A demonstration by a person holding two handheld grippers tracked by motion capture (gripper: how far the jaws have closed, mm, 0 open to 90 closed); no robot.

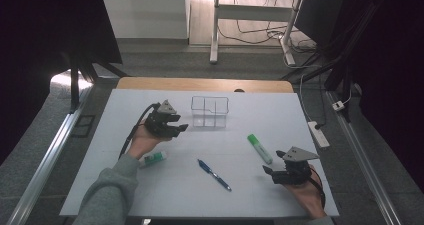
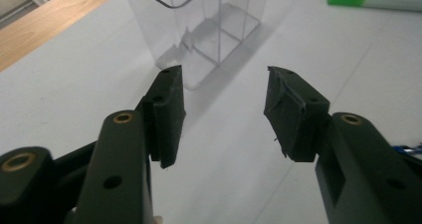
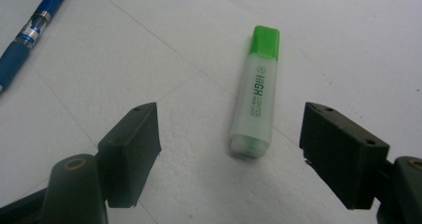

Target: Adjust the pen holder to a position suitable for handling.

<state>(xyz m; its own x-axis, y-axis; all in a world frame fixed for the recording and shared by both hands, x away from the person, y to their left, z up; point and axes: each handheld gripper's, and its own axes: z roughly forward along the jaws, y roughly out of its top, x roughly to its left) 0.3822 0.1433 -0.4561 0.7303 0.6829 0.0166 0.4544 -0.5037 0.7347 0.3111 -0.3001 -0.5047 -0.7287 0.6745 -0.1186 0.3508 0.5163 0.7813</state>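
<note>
Where the white table top (image 1: pixel 150 195) spreads across the high view, the clear plastic organizer (image 1: pixel 209 111) stands upright toward its far edge, divided into compartments. The left gripper (image 1: pixel 181 129) hovers just beside it on the person's left, held off the surface, its jaws parted with nothing between them; in the left gripper view the organizer (image 2: pixel 199 30) rises just beyond the two black pads (image 2: pixel 169 114). The right gripper (image 1: pixel 270 173) sits near the table's near right corner, jaws spread wide and empty, and in the right gripper view the green highlighter (image 3: pixel 256 94) lies flat between and a little beyond the pads, touched by neither. From above, that highlighter (image 1: pixel 260 148) lies between the right gripper and the organizer. A blue pen (image 1: pixel 214 174) lies slanted near the table's middle, well apart from both grippers. A small white tube with a green end (image 1: pixel 153 158) rests just beside the left wrist
</note>
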